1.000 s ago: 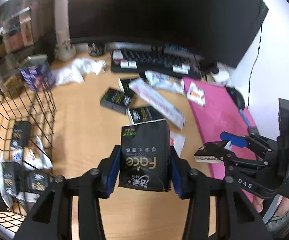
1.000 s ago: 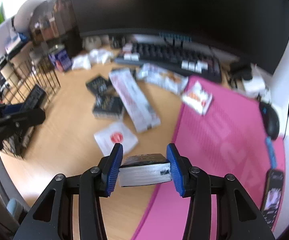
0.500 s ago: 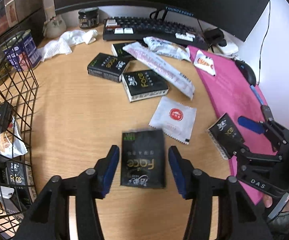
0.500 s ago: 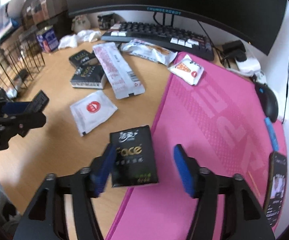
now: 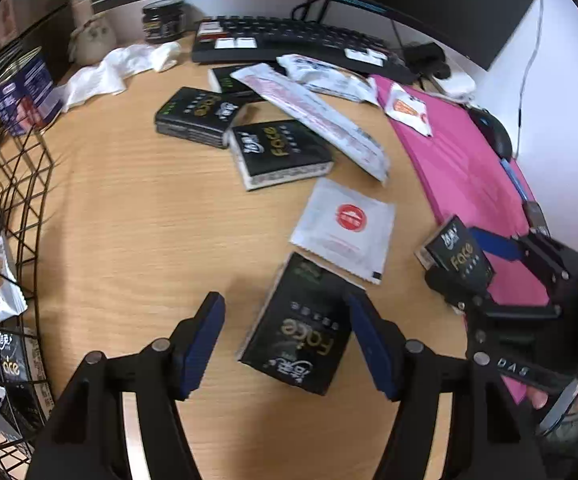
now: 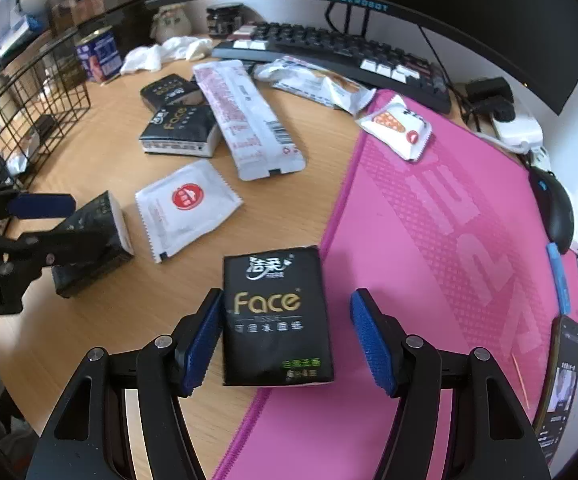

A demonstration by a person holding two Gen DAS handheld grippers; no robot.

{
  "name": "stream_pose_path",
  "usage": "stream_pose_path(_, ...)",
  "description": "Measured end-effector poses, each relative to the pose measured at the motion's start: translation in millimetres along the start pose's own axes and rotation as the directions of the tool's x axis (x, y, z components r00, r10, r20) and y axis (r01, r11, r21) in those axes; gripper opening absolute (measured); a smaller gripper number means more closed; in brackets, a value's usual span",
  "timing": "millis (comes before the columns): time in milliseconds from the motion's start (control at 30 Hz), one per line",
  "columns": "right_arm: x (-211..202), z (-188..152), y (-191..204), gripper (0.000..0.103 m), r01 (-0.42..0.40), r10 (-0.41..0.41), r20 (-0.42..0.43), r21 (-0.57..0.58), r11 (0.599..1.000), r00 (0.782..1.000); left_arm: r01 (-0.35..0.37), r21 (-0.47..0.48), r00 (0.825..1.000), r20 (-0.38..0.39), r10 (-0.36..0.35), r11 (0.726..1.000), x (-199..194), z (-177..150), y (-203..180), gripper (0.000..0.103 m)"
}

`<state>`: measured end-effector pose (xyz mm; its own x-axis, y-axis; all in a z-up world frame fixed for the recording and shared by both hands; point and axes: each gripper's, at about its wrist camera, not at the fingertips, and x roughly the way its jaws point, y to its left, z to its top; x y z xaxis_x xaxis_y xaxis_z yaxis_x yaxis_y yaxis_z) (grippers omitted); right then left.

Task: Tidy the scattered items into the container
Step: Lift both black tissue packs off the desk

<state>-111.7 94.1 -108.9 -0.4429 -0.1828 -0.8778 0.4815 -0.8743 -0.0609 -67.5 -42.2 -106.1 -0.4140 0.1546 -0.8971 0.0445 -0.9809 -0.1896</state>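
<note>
Now both packs lie released: left gripper [image 5: 285,340] jaws just opened around its pack [image 5: 299,326], right gripper [image 6: 287,336] open around its pack [image 6: 277,316] at the mat [image 6: 429,240] edge.

Two wrist fisheyes look steeply down, close over a wooden desk [image 5: 137,216], the left beside a wire basket [image 5: 17,208], the right over a pink mat [image 6: 429,240], sharing the white sachet [image 5: 345,228] and keyboard [image 6: 341,50].

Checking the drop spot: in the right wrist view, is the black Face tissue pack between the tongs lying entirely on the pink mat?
No, the tissue pack straddles the pink mat's edge, mostly on wood.
</note>
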Motion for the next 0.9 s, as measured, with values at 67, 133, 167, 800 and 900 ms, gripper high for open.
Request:
stream_pose_path(67,-1,0,-2,0.063,-0.008,0.008,0.001,0.004,1.0,1.0,0.007,0.018,1.0,-0.011,-0.007,1.0,2,0,-4,0.071)
stream_pose_path(133,-1,0,-2,0.063,-0.009,0.009,0.003,0.005,1.0,1.0,0.011,0.022,1.0,-0.024,-0.01,1.0,5,0,-5,0.071)
stream_pose_path(167,-1,0,-1,0.063,-0.006,0.006,0.003,0.003,1.0,1.0,0.008,0.022,1.0,-0.024,-0.007,1.0,5,0,-5,0.071)
stream_pose_path(800,-3,1,-2,0.046,-0.002,0.002,0.001,0.026,1.0,1.0,-0.091,0.129,0.995,-0.02,0.094,0.988,2,-2,-16,0.052)
stream_pose_path(900,-8,6,1,0.046,-0.034,0.034,0.001,0.028,0.999,0.999,-0.109,0.132,0.994,0.033,0.106,0.985,-21,0,-16,0.052)
